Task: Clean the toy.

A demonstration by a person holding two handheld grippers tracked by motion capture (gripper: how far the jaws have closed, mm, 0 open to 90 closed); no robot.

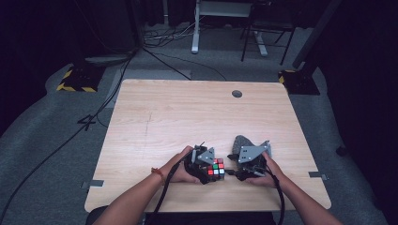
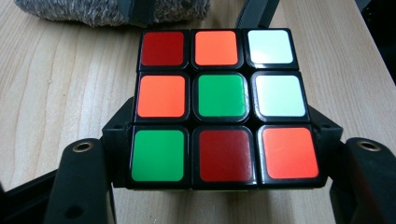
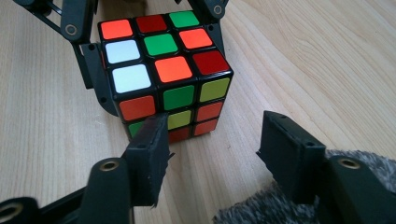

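Near the front edge of the table (image 1: 187, 108), high view: Rubik's cube (image 1: 216, 168) sits between the two hands, held by the left hand-held gripper (image 1: 205, 165), which is clamped on it. Right hand-held gripper (image 1: 237, 172) is just beside the cube on the other side, w/ a grey fuzzy object (image 1: 240, 141) just behind it. Cube is small here, stickers barely readable; fingertips of both grippers are blurred and dark, so contact can't be judged from up here.

Left gripper view: cube (image 2: 219, 107) seen close up, scrambled top face w/ green centre; black jaws press on its lower left and right sides, cube resting on the table. Judgement: rigid plastic, light, smooth glossy stickers so somewhat slippery; layers can twist, so a grip on one layer alone may let it rotate. Best hold is flat on two opposite faces, across the middle. Underside and far faces hidden; grey fuzzy object (image 2: 112, 11) cut off at the top edge, can't tell what it is.

Right gripper view: cube (image 3: 166, 70) ahead, left gripper's jaws around its far sides. Right hand-held gripper (image 3: 212, 140) stands open, nothing between its jaws; its left jaw is very near the cube's lower front corner, touching or not I can't tell. Fuzzy grey object (image 3: 280, 205) lies under the right jaw, partly cut off at the bottom.
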